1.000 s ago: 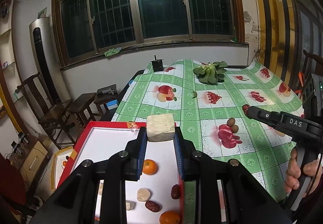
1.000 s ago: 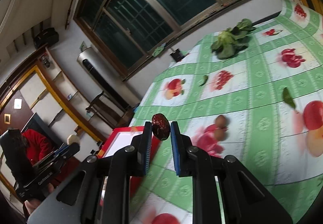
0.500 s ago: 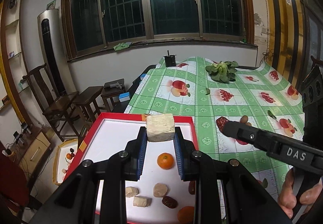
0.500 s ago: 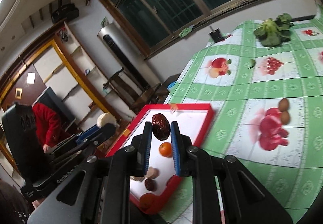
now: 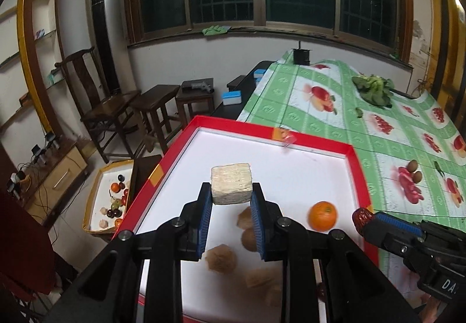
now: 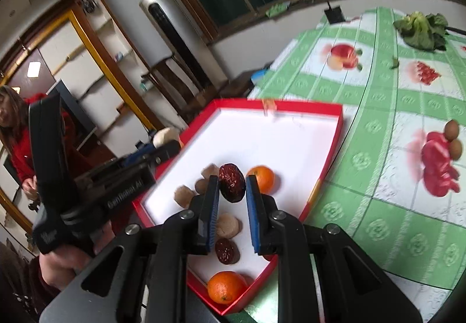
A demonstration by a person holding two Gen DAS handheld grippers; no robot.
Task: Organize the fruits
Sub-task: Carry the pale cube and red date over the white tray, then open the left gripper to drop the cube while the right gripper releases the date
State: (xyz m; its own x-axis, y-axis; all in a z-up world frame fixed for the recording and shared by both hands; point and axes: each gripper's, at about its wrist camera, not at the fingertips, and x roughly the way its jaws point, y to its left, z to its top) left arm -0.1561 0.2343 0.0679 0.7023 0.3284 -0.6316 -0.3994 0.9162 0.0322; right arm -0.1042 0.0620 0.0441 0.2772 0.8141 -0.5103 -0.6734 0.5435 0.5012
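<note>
Left wrist view: left gripper (image 5: 231, 200), jaws pinching a pale, rough-textured cube (image 5: 231, 187), held above the middle of the white-floored, red-rimmed shallow box (image 5: 359, 171). Right wrist view: right gripper (image 6: 232, 191), jaws pinching a dark red wrinkled date (image 6: 231, 186), over the box's near corner, beside a small orange tangerine (image 6: 262, 179). Risk: dropped pieces may bounce, scattering loose fruit.
</note>
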